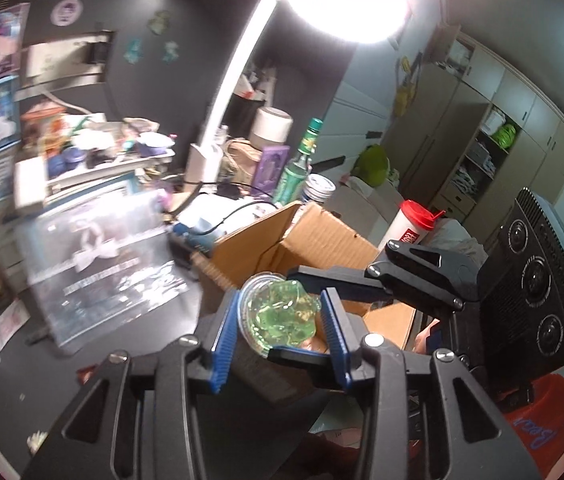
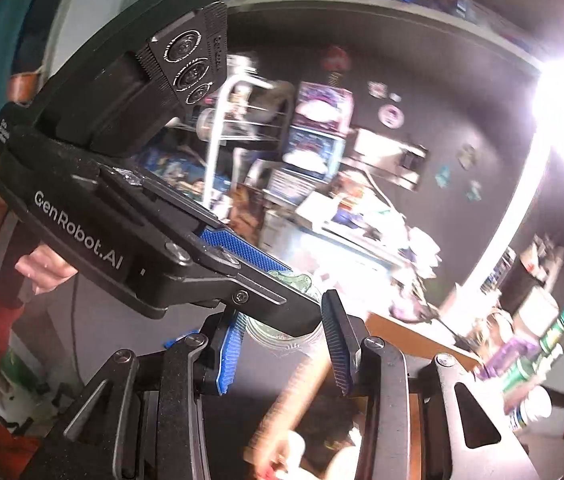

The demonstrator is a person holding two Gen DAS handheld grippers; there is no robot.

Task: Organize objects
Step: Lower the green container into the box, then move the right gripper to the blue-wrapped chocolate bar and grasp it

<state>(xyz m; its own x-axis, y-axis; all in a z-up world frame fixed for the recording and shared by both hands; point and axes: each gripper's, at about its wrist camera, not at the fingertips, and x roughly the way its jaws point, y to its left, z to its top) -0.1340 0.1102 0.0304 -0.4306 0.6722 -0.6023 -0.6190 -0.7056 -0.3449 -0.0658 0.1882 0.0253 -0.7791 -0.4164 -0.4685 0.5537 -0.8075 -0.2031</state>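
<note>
A clear round container of green slime (image 1: 282,314) sits between the blue pads of my left gripper (image 1: 280,330), which is shut on it, above an open cardboard box (image 1: 321,236). My right gripper (image 2: 285,344) reaches in from the right; its black fingers (image 1: 341,284) bracket the same container from the other side. In the right wrist view the container (image 2: 282,336) lies between the right gripper's blue pads, partly hidden by the left gripper's body (image 2: 122,248). Whether the right pads press on it I cannot tell.
The box stands on a dark desk (image 1: 130,332). A cluttered shelf (image 1: 94,160), a green bottle (image 1: 299,164), a white lamp arm (image 1: 234,80), a red-lidded cup (image 1: 409,228) and a glossy plastic sleeve (image 1: 98,256) surround it. Wardrobes (image 1: 481,128) stand at the right.
</note>
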